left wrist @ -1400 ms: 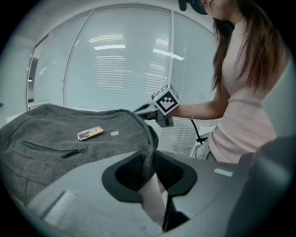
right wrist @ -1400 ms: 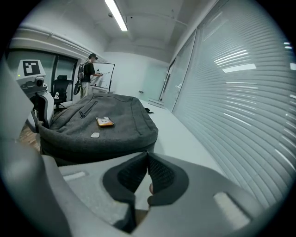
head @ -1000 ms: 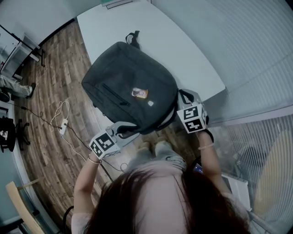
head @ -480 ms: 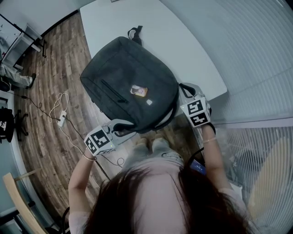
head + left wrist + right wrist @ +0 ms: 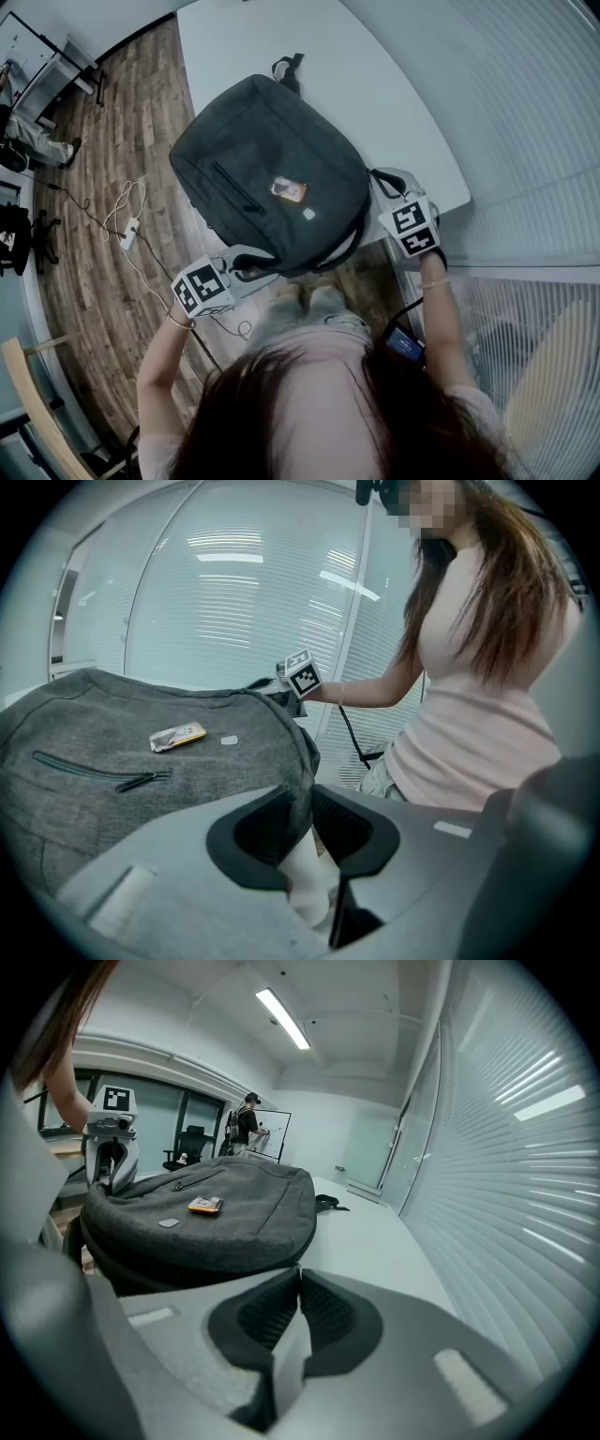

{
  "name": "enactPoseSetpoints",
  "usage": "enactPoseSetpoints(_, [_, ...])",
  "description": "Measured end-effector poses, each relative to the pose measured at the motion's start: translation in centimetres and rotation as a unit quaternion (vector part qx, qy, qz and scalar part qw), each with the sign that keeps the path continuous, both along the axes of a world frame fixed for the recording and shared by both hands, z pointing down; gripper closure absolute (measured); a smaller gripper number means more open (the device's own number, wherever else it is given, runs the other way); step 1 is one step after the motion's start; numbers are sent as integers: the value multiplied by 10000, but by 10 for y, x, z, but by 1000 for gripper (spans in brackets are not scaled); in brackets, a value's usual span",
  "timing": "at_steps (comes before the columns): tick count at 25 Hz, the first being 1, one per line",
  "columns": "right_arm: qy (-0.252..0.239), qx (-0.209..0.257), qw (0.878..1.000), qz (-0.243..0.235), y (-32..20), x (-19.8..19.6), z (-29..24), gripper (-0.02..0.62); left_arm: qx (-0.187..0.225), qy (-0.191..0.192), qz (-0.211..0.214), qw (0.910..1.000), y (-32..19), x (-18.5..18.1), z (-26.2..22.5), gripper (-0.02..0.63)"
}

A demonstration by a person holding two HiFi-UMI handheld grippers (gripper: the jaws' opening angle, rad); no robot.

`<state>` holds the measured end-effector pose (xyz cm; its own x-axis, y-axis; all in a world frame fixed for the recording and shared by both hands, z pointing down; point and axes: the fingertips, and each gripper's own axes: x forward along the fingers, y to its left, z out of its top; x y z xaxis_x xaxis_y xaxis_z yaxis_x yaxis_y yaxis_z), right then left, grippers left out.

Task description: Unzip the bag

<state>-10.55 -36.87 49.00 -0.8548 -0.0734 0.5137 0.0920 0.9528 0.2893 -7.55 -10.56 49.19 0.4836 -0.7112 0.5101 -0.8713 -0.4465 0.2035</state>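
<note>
Clamping the backpack's (image 5: 272, 159) near rim, the L gripper (image 5: 300, 797) has a fold of grey fabric pinched btwn its pads. In the head view it sits at approx 7 o'clock of the bag, marker cube toward the person (image 5: 319, 403), whose hair fills the bottom of that view. The R gripper (image 5: 298, 1271) is at approx 4 o'clock of the bag, jaws pressed together w/ the tips right against the bag's side seam. A tiny pale speck shows at the tips, too small to say if it's a zip pull.

Backpack: dark grey, lying flat, front face up, on the near end of a white table (image 5: 375, 84), near rim reaching the table's near edge. On the front face:
- slanted pocket zip (image 5: 234, 186), looks closed, at approx 9 o'clock of centre
- small orange-yellow patch (image 5: 287, 190) near centre
- small pale tab (image 5: 308, 214) just beside the patch, at its 5 o'clock

The carry handle (image 5: 289, 67) is at the bag's 12 o'clock end, resting on the tabletop.

Further out, wood floor (image 5: 103, 122) lies at 9 o'clock of the table, w/ a white cable and adapter (image 5: 128, 232) on it. Slatted blinds (image 5: 534, 103) run along the 3 o'clock side. In the R gripper view, far bkgd, another person (image 5: 248, 1117) stands at the room's far end, w/ a dark office chair (image 5: 192, 1147) beside them.
</note>
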Motion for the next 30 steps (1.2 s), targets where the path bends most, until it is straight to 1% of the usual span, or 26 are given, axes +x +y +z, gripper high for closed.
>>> enactPoseSetpoints(14, [95,195,9973,-702,-9,-21,4,581,-101,23,56,9999,-1,0,2,512])
enactPoseSetpoints(25, [163,398,9926,-1134,-14,-43,7,581,-200,25,74,9998,0,-1,4,512])
enactPoseSetpoints(30, [176,499,9886,-1410,-17,-56,8,581,-287,83,107,9995,0,0,5,512])
